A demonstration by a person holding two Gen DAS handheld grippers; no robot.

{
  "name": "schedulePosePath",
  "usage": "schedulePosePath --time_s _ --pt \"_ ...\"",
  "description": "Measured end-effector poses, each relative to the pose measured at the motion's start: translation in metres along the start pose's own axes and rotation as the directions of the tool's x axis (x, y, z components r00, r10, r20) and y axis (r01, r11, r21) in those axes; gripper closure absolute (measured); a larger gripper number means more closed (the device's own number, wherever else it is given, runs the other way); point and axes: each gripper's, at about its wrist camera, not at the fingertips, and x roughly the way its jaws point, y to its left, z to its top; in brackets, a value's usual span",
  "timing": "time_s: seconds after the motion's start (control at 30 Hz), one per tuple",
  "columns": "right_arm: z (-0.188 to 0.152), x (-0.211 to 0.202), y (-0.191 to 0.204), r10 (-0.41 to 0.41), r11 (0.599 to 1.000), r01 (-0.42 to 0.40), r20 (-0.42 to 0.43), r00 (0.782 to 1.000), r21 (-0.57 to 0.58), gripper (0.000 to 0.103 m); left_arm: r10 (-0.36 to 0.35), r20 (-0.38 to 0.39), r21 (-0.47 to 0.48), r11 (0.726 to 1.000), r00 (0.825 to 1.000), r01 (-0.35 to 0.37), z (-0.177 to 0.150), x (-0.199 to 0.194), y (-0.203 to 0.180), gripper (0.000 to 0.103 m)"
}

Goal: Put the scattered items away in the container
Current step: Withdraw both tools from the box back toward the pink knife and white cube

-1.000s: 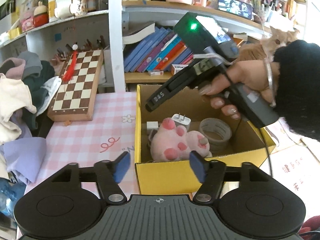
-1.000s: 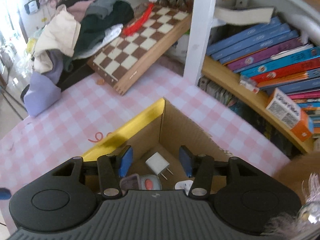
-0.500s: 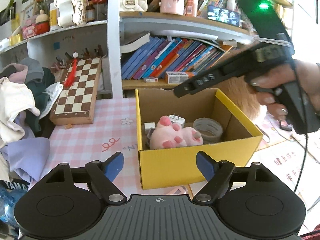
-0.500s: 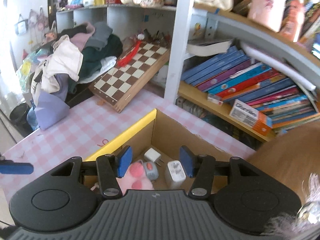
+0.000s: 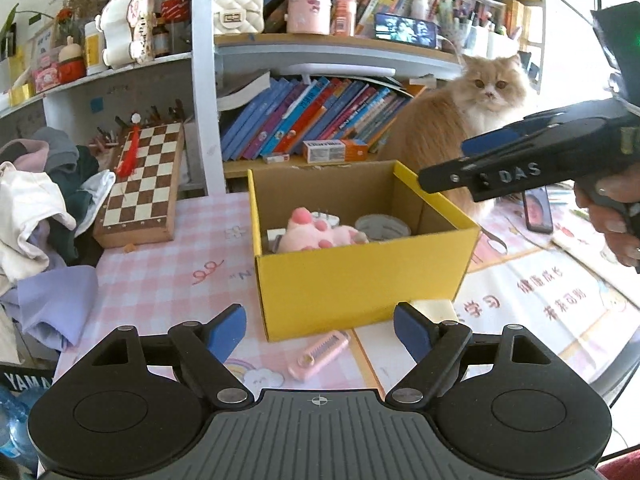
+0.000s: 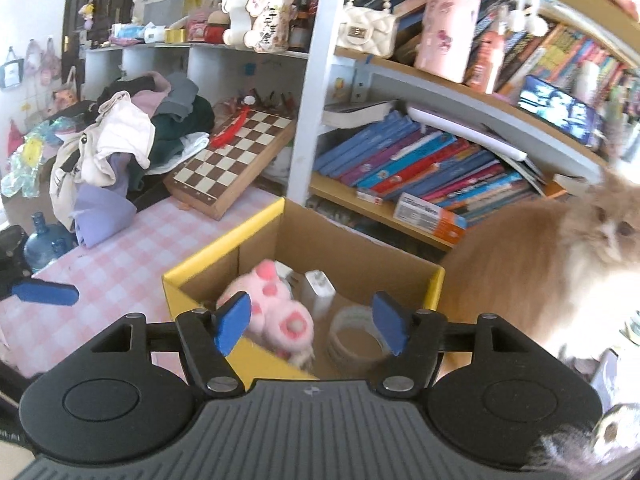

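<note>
From the left wrist view, the left gripper [image 5: 320,326] hangs over the pink checked desk [image 5: 160,272] with its blue-padded jaws wide apart and nothing between them; they have just been opening. A small pink comb-like plastic item [image 5: 318,354] lies on the desk just in front of the yellow cardboard box [image 5: 360,280]. Inside the box sit a pink plush paw toy [image 5: 320,236] and a roll of clear tape [image 5: 382,227]. An orange long-haired cat [image 5: 460,136] sits behind the box, and a wooden chessboard [image 5: 142,188] leans to its left. The right gripper [image 5: 472,164] shows at the right edge, held by a hand [image 5: 612,216], above the box's right side.

From the right wrist view, the right gripper [image 6: 312,322] hovers above the box [image 6: 208,258], jaws apart and empty, having just been opening. Below lie the plush paw toy [image 6: 276,308], a white plug charger [image 6: 320,286] and the tape roll [image 6: 354,336].
</note>
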Motion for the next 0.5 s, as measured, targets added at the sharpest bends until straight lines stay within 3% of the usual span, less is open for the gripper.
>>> schedulePosePath --time_s 0.23,0.5 --pt "-0.04 -0.023 0.013 -0.051 0.998 0.051 -0.017 0.999 0.045 0.029 0.011 -0.011 -0.003 1.0 1.0 -0.011 -0.017 -0.005 -0.003 0.012" --pt "-0.089 -0.026 0.023 -0.086 0.983 0.102 -0.108 0.99 0.151 0.025 0.044 -0.044 -0.028 0.999 0.998 -0.045 -0.032 -0.004 -0.002 0.008"
